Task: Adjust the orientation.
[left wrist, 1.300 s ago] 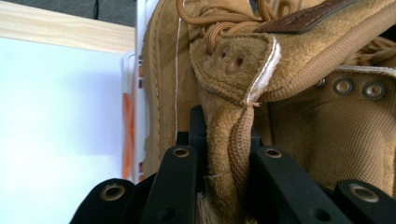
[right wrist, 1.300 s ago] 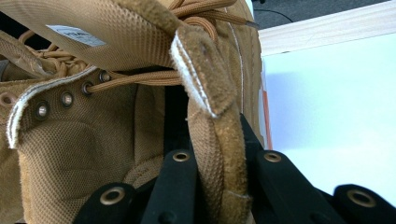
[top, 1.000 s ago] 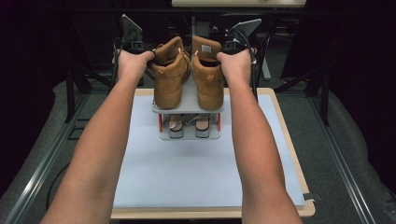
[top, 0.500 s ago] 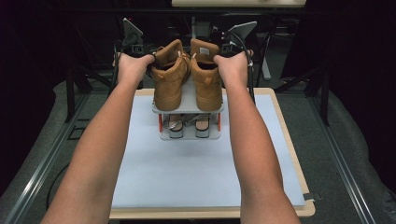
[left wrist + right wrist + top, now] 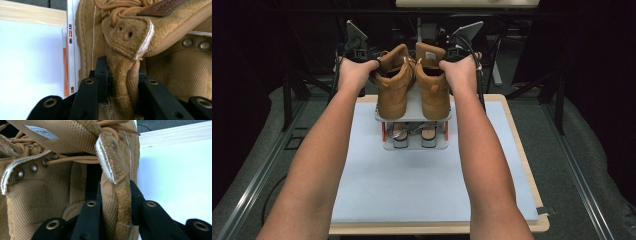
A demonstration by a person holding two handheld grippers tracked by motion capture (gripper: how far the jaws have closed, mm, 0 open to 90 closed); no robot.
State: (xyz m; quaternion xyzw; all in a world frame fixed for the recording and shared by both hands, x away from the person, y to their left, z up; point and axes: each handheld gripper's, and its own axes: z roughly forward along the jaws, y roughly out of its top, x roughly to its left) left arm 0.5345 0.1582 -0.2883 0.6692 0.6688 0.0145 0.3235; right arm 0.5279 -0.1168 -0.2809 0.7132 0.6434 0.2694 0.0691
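- Two grippers, one per boot: left gripper (image 5: 120,82) astride the collar of the left boot (image 5: 393,87), jaws just easing apart, pads still touching suede.
- Right gripper (image 5: 116,205) likewise astride the right boot (image 5: 432,85) collar, loosening.
- Both boots upright on top shelf of small shoe rack (image 5: 414,112).
- Sandals (image 5: 412,136) on lower shelf.
- Rack on white table (image 5: 412,190).

I'm working in what looks like a lab or recording studio, not a home. Black curtains close off the surroundings. A wooden table (image 5: 517,150) covered with a white sheet (image 5: 412,190) stands on grey carpet (image 5: 577,145), with metal floor rails (image 5: 257,175) on either side and dark stand legs (image 5: 292,90) behind.
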